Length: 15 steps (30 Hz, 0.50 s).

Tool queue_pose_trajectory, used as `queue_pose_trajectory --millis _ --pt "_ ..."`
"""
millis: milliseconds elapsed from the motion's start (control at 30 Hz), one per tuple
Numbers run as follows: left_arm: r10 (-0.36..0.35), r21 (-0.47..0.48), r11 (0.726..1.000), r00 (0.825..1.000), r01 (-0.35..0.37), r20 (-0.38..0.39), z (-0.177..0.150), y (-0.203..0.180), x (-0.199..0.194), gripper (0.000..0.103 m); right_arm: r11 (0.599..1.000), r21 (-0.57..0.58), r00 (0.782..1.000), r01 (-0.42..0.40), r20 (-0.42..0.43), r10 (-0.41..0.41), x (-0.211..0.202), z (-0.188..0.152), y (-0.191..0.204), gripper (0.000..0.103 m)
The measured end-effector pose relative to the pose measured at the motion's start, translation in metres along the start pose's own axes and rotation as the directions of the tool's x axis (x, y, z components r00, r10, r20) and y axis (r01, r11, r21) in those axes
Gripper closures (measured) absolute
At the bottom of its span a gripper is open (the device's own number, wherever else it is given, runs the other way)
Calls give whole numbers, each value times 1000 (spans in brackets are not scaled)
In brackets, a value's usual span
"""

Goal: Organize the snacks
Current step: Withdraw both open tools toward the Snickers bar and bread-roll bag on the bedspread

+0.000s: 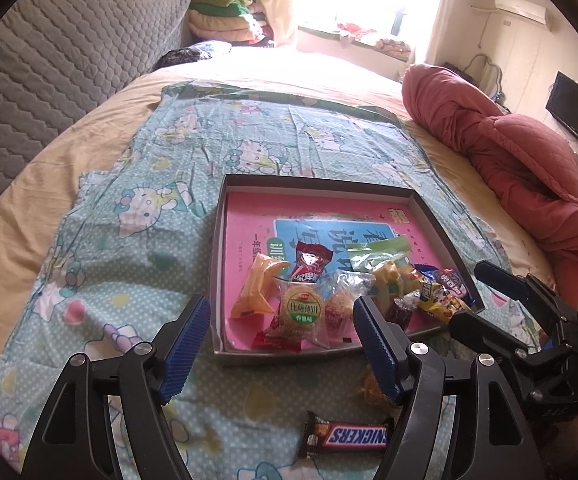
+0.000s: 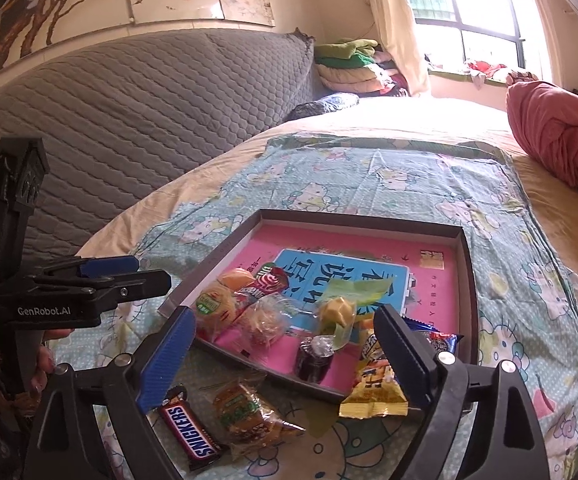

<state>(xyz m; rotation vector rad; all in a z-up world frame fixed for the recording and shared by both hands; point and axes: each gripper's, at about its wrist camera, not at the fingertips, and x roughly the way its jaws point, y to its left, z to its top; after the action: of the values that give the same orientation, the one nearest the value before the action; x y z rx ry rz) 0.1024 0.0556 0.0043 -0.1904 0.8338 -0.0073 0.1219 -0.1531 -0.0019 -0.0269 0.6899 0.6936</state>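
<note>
A shallow dark tray (image 1: 217, 264) (image 2: 469, 292) with a pink book inside lies on the bed and holds several snacks: a green round biscuit packet (image 1: 299, 312) (image 2: 213, 304), a red packet (image 1: 309, 264), an orange packet (image 1: 257, 288) and a dark wrapped candy (image 2: 315, 356). A yellow packet (image 2: 373, 388) hangs over the tray's near edge. A Snickers bar (image 1: 349, 436) (image 2: 191, 428) and a clear packet (image 2: 249, 416) lie on the cloth in front of the tray. My left gripper (image 1: 281, 312) (image 2: 149, 272) is open above the near edge. My right gripper (image 2: 285, 314) (image 1: 475, 296) is open too, holding nothing.
A cartoon-cat cloth (image 1: 129, 200) covers the bed under the tray. A rolled red quilt (image 1: 509, 152) lies at the right, a grey quilted headboard (image 1: 69, 40) at the left. Folded clothes (image 1: 225, 12) sit by the window. A hand (image 2: 45, 356) grips the left tool.
</note>
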Motion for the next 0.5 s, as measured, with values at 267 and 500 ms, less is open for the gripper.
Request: queue_pose_trajectory --millis 267,500 --pt "-2 -21 1000 1000 1 -13 -10 4 -14 27 999 -17 999 -48 15 48 -12 -3 12 9" --pt "-5 -12 1000 1000 4 -25 -22 1 -25 27 997 32 998 -64 -2 64 -15 -13 17 7"
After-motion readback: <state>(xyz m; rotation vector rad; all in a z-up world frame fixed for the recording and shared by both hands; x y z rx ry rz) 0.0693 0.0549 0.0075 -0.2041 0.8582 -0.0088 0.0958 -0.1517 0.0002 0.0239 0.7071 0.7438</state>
